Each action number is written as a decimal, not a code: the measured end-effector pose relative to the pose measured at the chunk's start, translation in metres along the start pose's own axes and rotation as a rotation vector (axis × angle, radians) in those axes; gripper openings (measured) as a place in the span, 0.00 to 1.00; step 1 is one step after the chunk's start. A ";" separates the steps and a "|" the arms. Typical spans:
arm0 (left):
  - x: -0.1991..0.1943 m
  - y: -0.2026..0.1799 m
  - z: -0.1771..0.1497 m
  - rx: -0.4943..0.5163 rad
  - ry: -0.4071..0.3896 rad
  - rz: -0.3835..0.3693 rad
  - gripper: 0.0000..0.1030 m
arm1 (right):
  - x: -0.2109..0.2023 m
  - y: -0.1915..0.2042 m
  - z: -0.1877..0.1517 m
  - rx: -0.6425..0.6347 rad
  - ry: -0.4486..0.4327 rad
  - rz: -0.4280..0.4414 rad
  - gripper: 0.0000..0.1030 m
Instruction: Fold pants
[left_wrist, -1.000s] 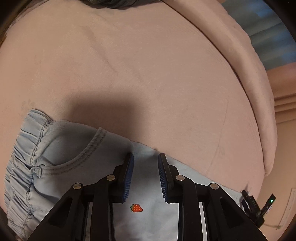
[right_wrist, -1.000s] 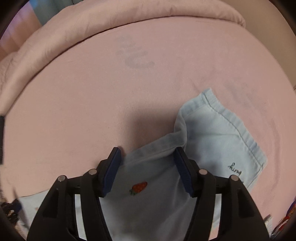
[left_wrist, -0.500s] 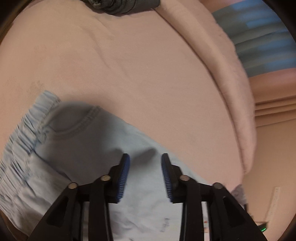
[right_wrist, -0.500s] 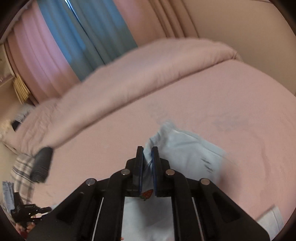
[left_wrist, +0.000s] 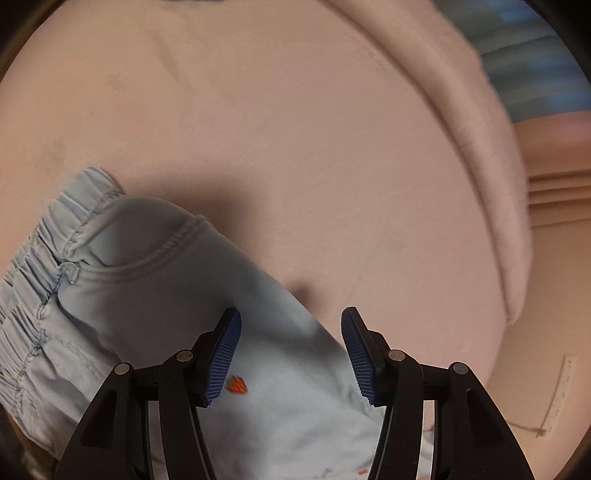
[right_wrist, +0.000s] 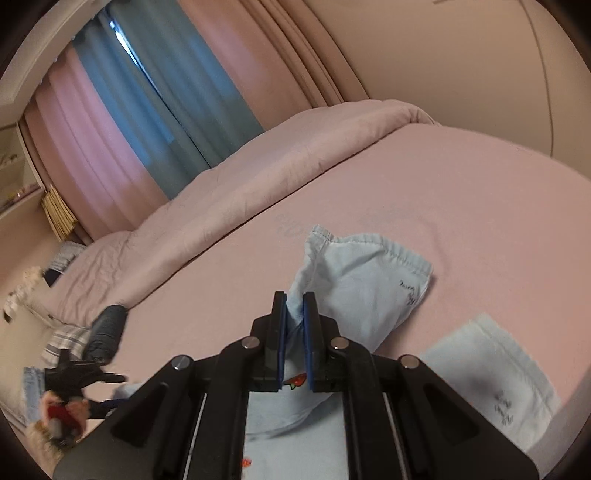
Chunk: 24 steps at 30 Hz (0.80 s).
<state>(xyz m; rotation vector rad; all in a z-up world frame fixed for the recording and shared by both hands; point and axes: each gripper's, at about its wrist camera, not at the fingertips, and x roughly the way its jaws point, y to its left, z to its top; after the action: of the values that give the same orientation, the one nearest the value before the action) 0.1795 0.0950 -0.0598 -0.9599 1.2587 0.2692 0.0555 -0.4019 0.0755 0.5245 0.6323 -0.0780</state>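
Light blue pants (left_wrist: 147, 280) with a gathered waistband (left_wrist: 48, 251) and a small strawberry print (left_wrist: 236, 384) lie on the pink bed (left_wrist: 295, 147). My left gripper (left_wrist: 291, 321) hovers over the hip area. Its jaws are opening, and the cloth lies below them, not pinched. In the right wrist view my right gripper (right_wrist: 294, 299) is shut on a fold of one pant leg (right_wrist: 362, 280) and holds it raised off the bed. The other leg's hem (right_wrist: 491, 373) lies flat at the right.
A rolled pink duvet (right_wrist: 295, 155) runs along the bed's far side, with blue and pink curtains (right_wrist: 155, 110) behind it. A dark rolled cloth (right_wrist: 107, 328) and striped fabric (right_wrist: 62, 343) sit at the left edge. Bare sheet (right_wrist: 461, 192) stretches beyond the pants.
My right gripper closed on the pant leg and rose with it, tipping up so the room shows. My left gripper's jaws spread wider over the hip.
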 end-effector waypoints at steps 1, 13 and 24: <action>0.005 0.003 0.001 -0.003 0.017 0.008 0.53 | -0.001 -0.002 -0.001 0.004 0.002 -0.001 0.08; -0.080 0.018 -0.003 0.125 -0.304 -0.189 0.01 | 0.058 0.035 0.049 -0.046 -0.019 0.126 0.09; -0.129 0.129 -0.134 0.231 -0.373 -0.297 0.01 | -0.023 -0.017 -0.041 -0.043 0.030 0.034 0.09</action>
<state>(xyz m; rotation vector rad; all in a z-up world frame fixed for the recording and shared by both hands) -0.0393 0.1151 -0.0040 -0.8369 0.7750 0.0617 0.0104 -0.3982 0.0536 0.4959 0.6532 -0.0243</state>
